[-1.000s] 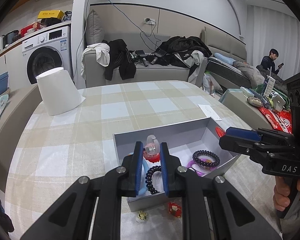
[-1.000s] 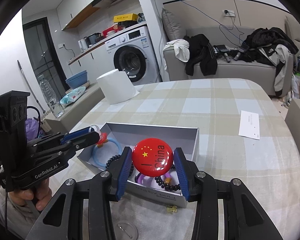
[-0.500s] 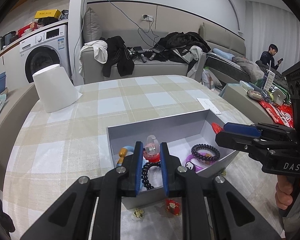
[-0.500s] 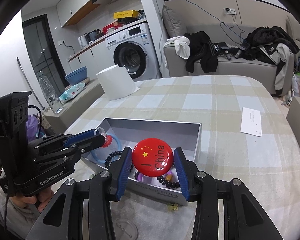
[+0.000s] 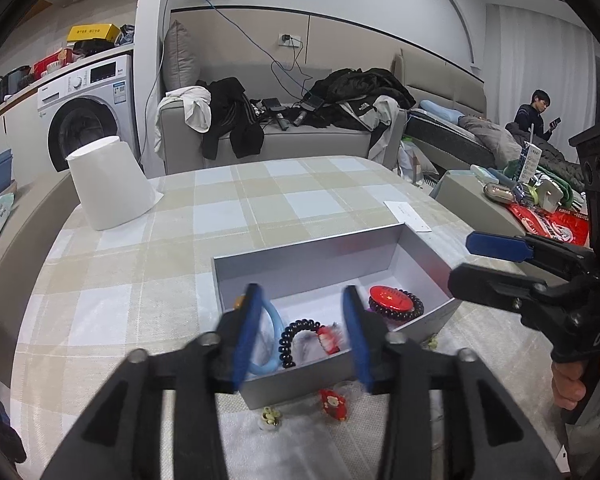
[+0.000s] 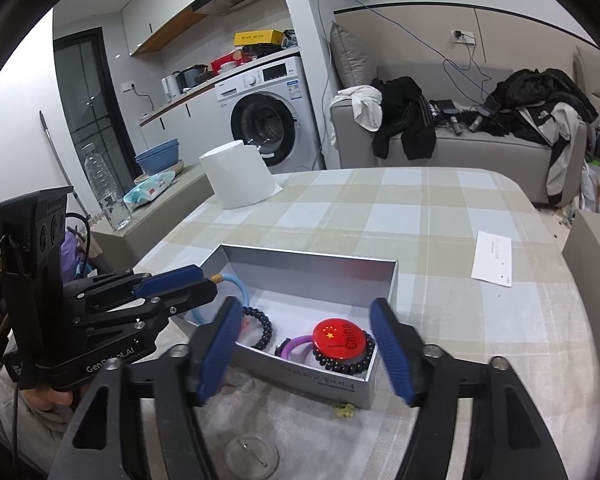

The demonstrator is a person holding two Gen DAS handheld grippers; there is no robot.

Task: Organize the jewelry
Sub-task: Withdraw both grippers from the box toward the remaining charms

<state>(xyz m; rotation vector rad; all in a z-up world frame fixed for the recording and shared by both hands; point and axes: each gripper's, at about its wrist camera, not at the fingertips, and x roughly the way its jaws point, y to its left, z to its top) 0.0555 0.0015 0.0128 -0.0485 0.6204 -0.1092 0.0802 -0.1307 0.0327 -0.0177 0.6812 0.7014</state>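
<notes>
left claw [image 5: 303, 334]: over the near end of the box, jaws opening and about half apart; nothing pinched between the pads; a small red piece [image 5: 327, 338] lies blurred in the box right below, likely just let go
right claw [image 6: 305, 347]: over the other end, jaws opening and wide; nothing in them; the red badge [image 6: 340, 339] lies flat in the box beneath, resting on a dark bead bracelet [image 6: 342, 356]
box [image 6: 312, 266]: grey, open-topped, on the checked table [image 6: 420, 216]; it is the place where the jewelry is gathered, so both claws point down into it
in the box: blue ring [image 5: 266, 340], black coil band [image 5: 296, 338], purple ring [image 6: 294, 346]
left outside: red charm [image 5: 332, 403] and pale charm [image 5: 269, 417] on the cloth just before the box; a small yellowish piece [image 6: 344, 410] near its corner; these seem the next to go in
risk: small charms lie close to the box wall; a claw may nudge it
</notes>
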